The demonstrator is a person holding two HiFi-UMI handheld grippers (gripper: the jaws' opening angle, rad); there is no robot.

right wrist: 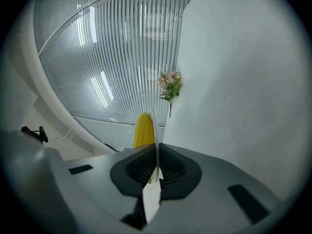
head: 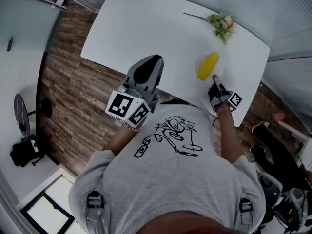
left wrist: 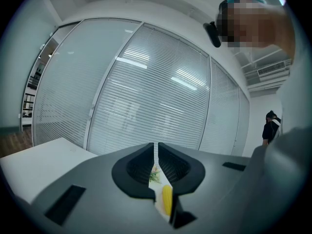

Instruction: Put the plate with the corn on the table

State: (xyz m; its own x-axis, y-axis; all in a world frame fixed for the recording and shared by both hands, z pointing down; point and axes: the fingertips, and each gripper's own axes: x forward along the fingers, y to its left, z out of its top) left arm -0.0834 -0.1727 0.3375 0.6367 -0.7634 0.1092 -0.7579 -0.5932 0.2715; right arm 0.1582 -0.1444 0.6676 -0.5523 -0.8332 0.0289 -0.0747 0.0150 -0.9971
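Note:
A yellow corn cob [head: 207, 66] lies on a small clear plate [head: 201, 62] over the near right part of the white table [head: 146, 28]. My right gripper [head: 214, 78] is shut on the plate's near rim. In the right gripper view the plate [right wrist: 155, 130] shows edge-on between the jaws of the right gripper [right wrist: 156, 155], with the corn cob [right wrist: 144, 129] on it. My left gripper [head: 151, 62] hovers at the table's near edge, to the left of the plate, shut and empty. In the left gripper view the left gripper [left wrist: 156, 152] leaves a slit through which the corn cob [left wrist: 166, 199] shows.
A sprig of flowers [head: 222, 26] lies on the table beyond the plate, also the flowers [right wrist: 169, 86]. Wood floor [head: 68, 91] runs left of the table. A black bag [head: 24, 152] sits at far left; a person's legs [head: 273, 147] are at right.

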